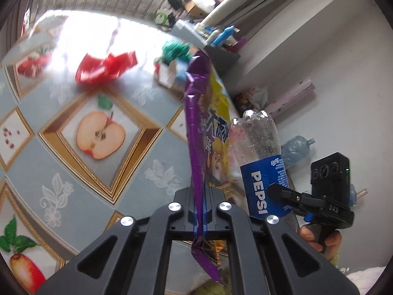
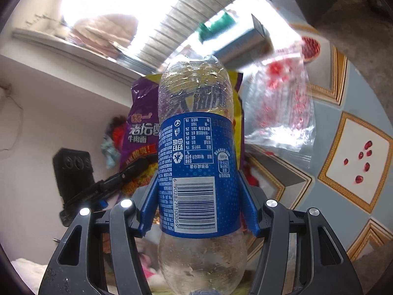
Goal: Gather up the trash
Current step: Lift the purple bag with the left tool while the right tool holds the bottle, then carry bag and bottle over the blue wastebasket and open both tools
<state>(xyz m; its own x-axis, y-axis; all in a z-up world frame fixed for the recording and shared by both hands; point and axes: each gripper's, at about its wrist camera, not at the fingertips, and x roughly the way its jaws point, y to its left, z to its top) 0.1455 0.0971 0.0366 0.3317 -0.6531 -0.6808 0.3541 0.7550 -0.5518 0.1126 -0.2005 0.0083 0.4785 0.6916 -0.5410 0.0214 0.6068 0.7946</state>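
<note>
Left gripper (image 1: 200,209): jaws together, clamped on a purple and yellow wrapper (image 1: 199,132). The wrapper stands on edge between them, its lower end hanging back below the jaws, its upper end rising clear of the tabletop (image 1: 137,167).

Right gripper (image 2: 197,204): blue jaws apart but pressed on both sides of a Pepsi bottle (image 2: 196,162), gripping it at the blue label. Bottle is clear, empty but for droplets, held base away from the camera, neck end toward it. Barcode faces the right wrist camera.

In the left view the bottle (image 1: 260,167) sits just right of the wrapper, with the right gripper (image 1: 282,194) on its label and a hand (image 1: 319,241) under that gripper's handle. In the right view the wrapper (image 2: 142,123) stands directly behind the bottle, the left gripper partly visible at lower left.

Tabletop cloth is grey-blue with gold-framed fruit pictures, a halved apple among them.

Farther out on the tabletop: a red wrapper (image 1: 105,67), blurred; a green and white crumpled heap (image 1: 172,61) beyond the purple wrapper. Right view shows a clear plastic bag with red print (image 2: 280,108) just right of the bottle, whether resting or lifted I cannot tell, and a green-topped carton (image 2: 235,34) behind it, blurred.
</note>
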